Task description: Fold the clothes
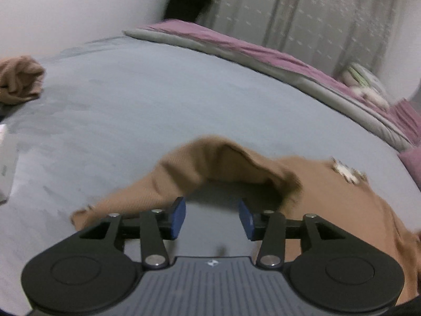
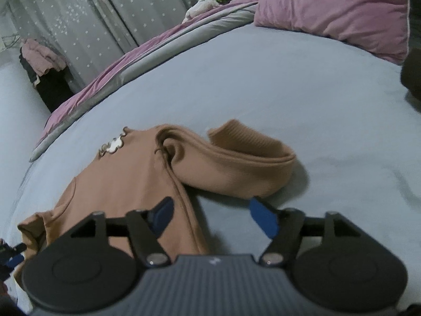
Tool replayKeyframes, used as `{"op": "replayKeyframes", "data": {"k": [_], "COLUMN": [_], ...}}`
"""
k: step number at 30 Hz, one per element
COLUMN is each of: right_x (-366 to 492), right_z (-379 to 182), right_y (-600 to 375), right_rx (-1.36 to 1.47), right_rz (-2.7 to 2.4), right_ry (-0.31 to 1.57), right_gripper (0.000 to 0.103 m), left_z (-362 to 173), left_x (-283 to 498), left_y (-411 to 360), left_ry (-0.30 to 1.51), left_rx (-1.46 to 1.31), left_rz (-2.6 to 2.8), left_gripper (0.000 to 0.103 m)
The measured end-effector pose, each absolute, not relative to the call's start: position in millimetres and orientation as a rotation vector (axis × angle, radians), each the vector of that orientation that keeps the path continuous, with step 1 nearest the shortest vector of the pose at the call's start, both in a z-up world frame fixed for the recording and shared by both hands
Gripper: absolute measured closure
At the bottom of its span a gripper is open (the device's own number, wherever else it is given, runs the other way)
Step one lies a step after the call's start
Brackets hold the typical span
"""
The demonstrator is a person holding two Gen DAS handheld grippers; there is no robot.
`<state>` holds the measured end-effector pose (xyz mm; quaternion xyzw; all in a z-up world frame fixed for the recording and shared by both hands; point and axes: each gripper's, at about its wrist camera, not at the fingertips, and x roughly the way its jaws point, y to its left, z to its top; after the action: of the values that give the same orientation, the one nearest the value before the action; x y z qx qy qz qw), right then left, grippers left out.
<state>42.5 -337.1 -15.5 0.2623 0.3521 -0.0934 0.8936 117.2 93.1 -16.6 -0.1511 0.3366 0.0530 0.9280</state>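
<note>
The tan top (image 2: 126, 179) lies flat on the grey bed (image 2: 289, 84), one sleeve (image 2: 236, 168) already doubled across; the body looks unfolded, so most of the folding remains. Another tan garment (image 1: 19, 80) waits crumpled nearby. The left gripper (image 1: 211, 217) and right gripper (image 2: 211, 217) hover with jaws apart, clamping nothing.

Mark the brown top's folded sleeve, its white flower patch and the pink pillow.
folded sleeve (image 2: 236, 163), right wrist view, middle of the doubled-over part.
white flower patch (image 2: 115, 143), right wrist view, the white centre near the neckline.
pink pillow (image 2: 336, 8), right wrist view, middle of its face.
</note>
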Motion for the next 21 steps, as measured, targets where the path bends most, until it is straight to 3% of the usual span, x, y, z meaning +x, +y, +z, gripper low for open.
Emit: {"op": "replayKeyframes", "data": {"k": [4,9,14,21], "right_x": [36,29,24,13], "right_z": [-12,-8,-5,4], "right_y": [-343,-349,-354,-369], "right_rx": [0.549,0.538,0.534,0.571], "right_rz": [-0.208,-0.228,-0.252,-0.301], "right_ry": [0.720,0.713,0.702,0.661], "right_gripper": [0.029,0.022,0.021,0.021], "left_z": [-15,-12,-16,-27], "left_x": [110,98,89,80], "left_y": [71,43,17,-9], "left_ry": [0.720,0.717,0.713,0.747], "left_rx": [-0.252,-0.199,-0.140,-0.121], "left_rz": [0.034,-0.081,-0.176,-0.267], "left_gripper": [0.044,0.014,0.008,0.007]}}
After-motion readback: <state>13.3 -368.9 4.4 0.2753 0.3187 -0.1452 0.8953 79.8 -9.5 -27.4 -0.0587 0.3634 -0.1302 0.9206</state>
